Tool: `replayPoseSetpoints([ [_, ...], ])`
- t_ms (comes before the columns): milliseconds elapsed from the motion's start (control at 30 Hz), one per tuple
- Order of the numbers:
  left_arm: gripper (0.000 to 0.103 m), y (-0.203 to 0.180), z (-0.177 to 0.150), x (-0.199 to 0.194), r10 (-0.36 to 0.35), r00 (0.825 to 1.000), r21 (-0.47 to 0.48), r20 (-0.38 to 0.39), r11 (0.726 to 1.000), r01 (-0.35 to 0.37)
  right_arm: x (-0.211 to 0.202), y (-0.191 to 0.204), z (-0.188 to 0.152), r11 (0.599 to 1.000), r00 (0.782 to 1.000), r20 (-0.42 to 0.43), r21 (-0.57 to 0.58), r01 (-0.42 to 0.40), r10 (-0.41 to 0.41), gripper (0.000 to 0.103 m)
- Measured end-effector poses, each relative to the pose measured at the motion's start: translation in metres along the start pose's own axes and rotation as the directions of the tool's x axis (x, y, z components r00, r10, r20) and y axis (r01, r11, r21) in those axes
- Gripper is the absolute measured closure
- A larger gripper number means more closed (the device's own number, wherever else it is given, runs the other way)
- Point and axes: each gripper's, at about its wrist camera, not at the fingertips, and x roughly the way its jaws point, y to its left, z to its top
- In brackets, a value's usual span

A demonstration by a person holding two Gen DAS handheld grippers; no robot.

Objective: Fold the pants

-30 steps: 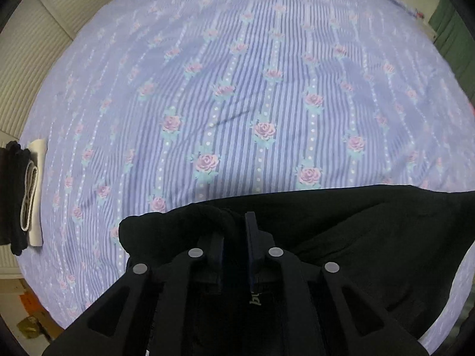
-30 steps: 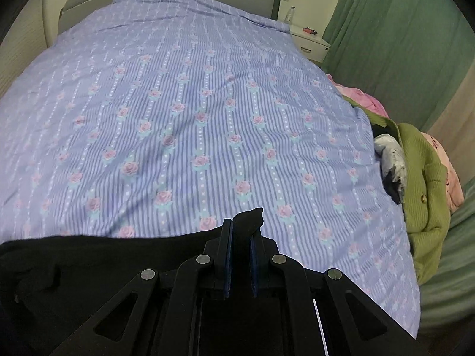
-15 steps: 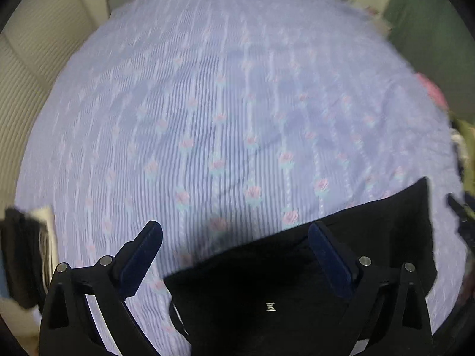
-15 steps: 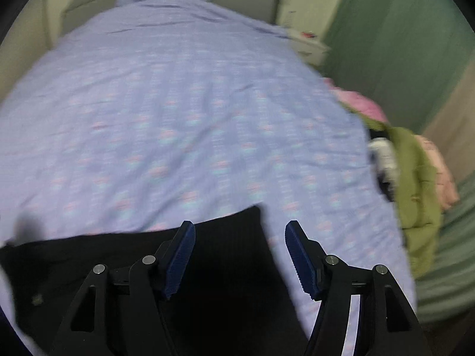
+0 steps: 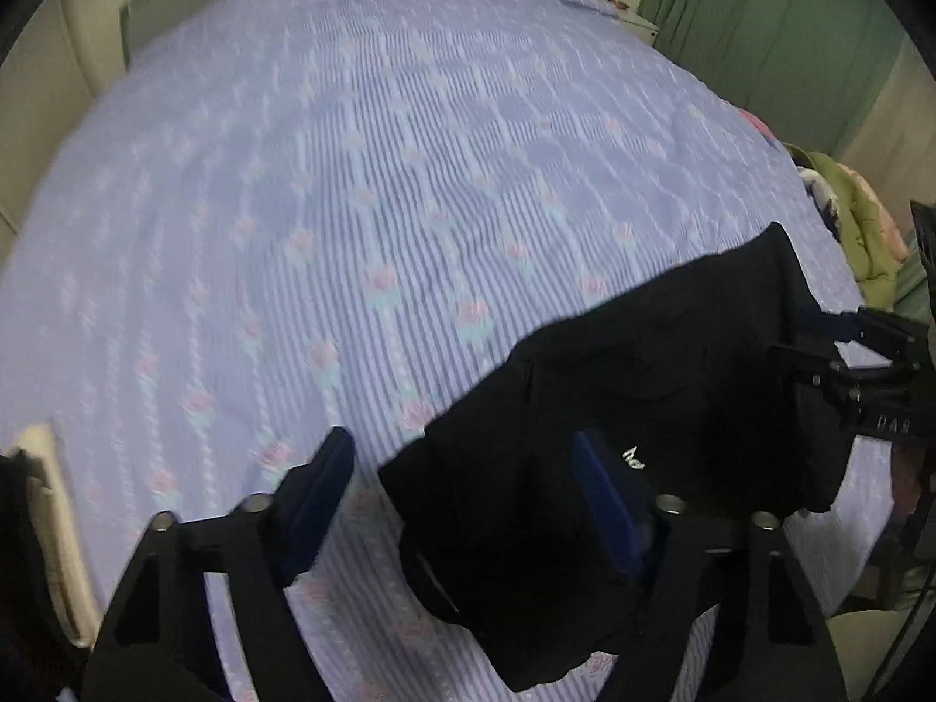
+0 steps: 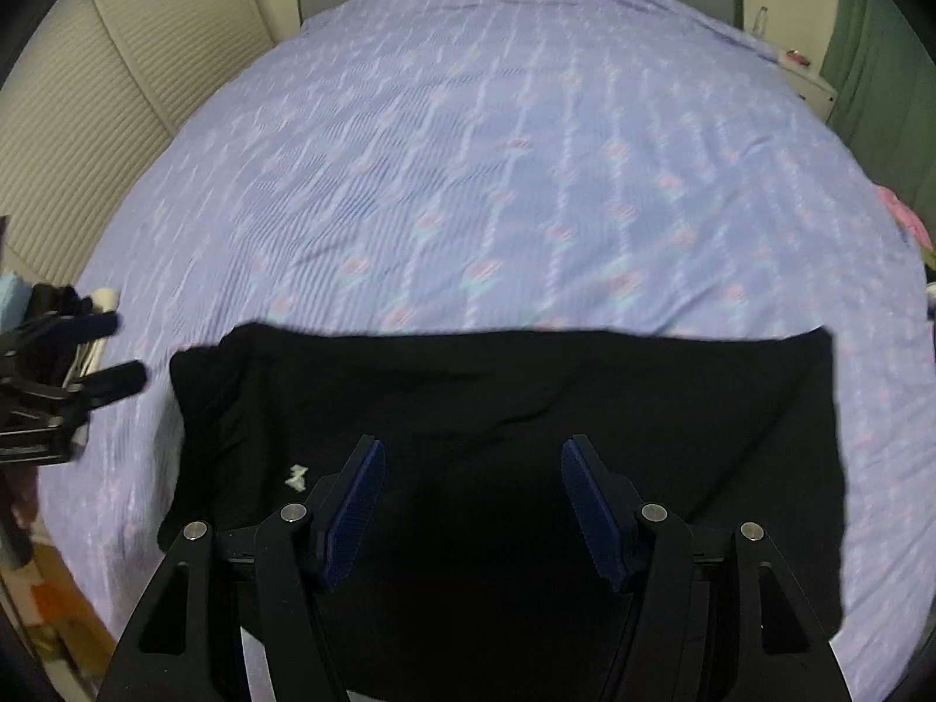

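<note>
The bedspread [image 5: 362, 187] smears with motion blur. The black pants [image 6: 526, 409] run off the bottom edge, their near end hidden.

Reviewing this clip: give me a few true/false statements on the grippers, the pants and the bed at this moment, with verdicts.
1. Both the left gripper and right gripper are open. True.
2. The black pants hang in the air. False: they lie flat on the striped floral bedspread.
3. The pants show a small white logo. True.
4. The right gripper clamps the fabric. False: its jaws stand apart, holding nothing.
</note>
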Motion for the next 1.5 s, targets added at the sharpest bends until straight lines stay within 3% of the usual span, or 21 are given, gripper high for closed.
replayPoseSetpoints([
  [233, 0.052, 0.016, 0.004, 0.049, -0.181, 0.982, -0.064, -0.051, 0.982, 0.178, 0.019, 0.032, -0.009, 1.0, 0.999, -0.035, 0.013, 0.026, -0.026, 0.039],
  [333, 0.063, 0.012, 0.004, 0.059, -0.19, 0.981, -0.073, -0.05, 0.98, 0.186, 0.021, 0.038, -0.009, 0.999, 0.999, -0.039, 0.027, 0.033, -0.032, 0.039],
  [467, 0.088, 0.022, -0.002, 0.051, -0.275, 0.96, -0.162, -0.051, 0.951, 0.264, 0.025, 0.044, -0.006, 0.999, 0.999, -0.041, 0.03, 0.023, -0.022, 0.039],
  [567, 0.088, 0.032, -0.012, 0.03, -0.263, 0.965, -0.2, -0.02, 0.946, 0.254, 0.03, 0.051, -0.001, 1.0, 0.999, -0.036, 0.031, 0.0, 0.001, 0.039],
  [633, 0.088, 0.039, -0.017, 0.023, -0.24, 0.971, -0.227, -0.018, 0.946, 0.23, 0.035, 0.057, 0.003, 1.0, 0.999, -0.041, 0.021, -0.011, 0.012, 0.039],
  [733, 0.088, 0.038, -0.019, 0.036, -0.213, 0.976, -0.184, -0.05, 0.962, 0.201, 0.047, 0.069, 0.011, 1.0, 0.999, -0.034, -0.008, -0.014, 0.013, 0.039],
  [867, 0.087, 0.04, -0.015, 0.05, -0.204, 0.977, -0.183, -0.06, 0.964, 0.19, 0.073, 0.077, 0.022, 0.999, 0.998, -0.052, -0.043, 0.026, -0.028, 0.04],
  [1000, 0.086, 0.048, -0.015, 0.059, -0.221, 0.973, -0.207, -0.061, 0.957, 0.204, 0.091, 0.067, 0.029, 0.996, 0.994, -0.07, -0.023, 0.086, -0.088, 0.04],
  [1133, 0.077, 0.048, -0.012, 0.06, -0.18, 0.98, -0.181, -0.084, 0.97, 0.162, 0.101, 0.053, 0.033, 0.997, 0.994, -0.082, 0.007, 0.073, -0.072, 0.04],
  [1200, 0.063, 0.043, -0.009, 0.048, -0.113, 0.99, -0.162, -0.088, 0.982, 0.097, 0.091, 0.047, 0.034, 0.998, 0.997, -0.064, 0.038, 0.048, -0.045, 0.04],
  [1233, 0.046, 0.038, -0.009, 0.038, -0.046, 0.996, -0.142, -0.071, 0.989, 0.036, 0.079, 0.042, 0.032, 0.998, 0.999, -0.038, 0.05, 0.022, -0.02, 0.04],
  [1267, 0.038, 0.035, -0.011, 0.027, 0.024, 0.999, -0.124, -0.045, 0.992, -0.03, 0.071, 0.04, 0.031, 0.998, 1.0, -0.021, 0.056, 0.011, -0.01, 0.04],
  [1367, 0.038, 0.031, -0.02, -0.008, 0.17, 0.986, -0.113, 0.003, 0.979, -0.168, 0.039, 0.033, 0.02, 0.998, 1.0, 0.016, 0.065, -0.004, 0.003, 0.04],
  [1500, 0.038, 0.019, -0.037, -0.05, 0.206, 0.978, -0.149, 0.041, 0.969, -0.198, -0.004, 0.023, -0.006, 0.999, 0.999, 0.051, 0.039, -0.009, 0.007, 0.04],
])
